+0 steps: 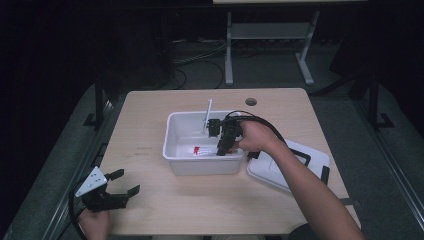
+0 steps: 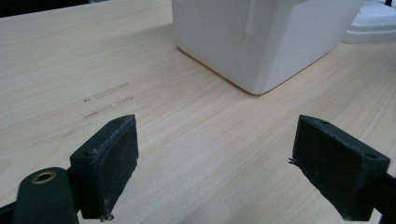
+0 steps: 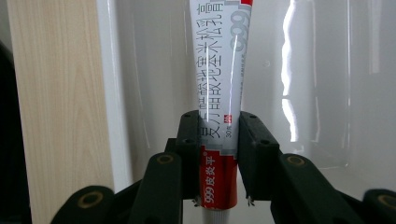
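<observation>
In the right gripper view, a white and red ointment tube is seen closest to the camera, clamped between the two black jaws of the right gripper, which press on it from both sides near its red end. The tube is held inside the white plastic bin, which stands in the middle of the wooden table. A thin white stick is leaned at the far wall of the bin. A white lid is laid just beside the bin, under the right forearm. The left gripper is rested near the front left edge of the table, well apart from the bin, its jaws spread wide with nothing between them.
</observation>
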The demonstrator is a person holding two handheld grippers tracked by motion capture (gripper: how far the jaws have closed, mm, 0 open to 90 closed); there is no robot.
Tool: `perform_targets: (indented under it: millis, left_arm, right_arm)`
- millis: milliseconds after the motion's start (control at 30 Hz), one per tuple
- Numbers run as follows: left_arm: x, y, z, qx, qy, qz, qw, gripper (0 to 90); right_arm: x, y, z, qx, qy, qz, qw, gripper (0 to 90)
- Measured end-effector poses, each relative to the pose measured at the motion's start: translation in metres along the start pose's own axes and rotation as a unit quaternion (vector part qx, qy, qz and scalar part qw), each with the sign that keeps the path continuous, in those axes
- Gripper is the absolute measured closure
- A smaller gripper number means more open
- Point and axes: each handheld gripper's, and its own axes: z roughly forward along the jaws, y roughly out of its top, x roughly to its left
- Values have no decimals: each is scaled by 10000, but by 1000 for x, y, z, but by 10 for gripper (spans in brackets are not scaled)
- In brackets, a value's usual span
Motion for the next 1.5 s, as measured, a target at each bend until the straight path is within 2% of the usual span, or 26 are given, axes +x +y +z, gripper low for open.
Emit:
perform_targets:
  millis: [1267, 1500]
  left_arm:
    - [0, 0, -1, -9, 10, -10, 10000, 136]
    - [0, 0, -1, -4, 9, -6, 10000, 135]
  right_arm:
    - [-5, -2, 21, 49, 156, 162, 9997, 709]
    - [-5, -3, 17, -3, 141, 178, 9997, 663]
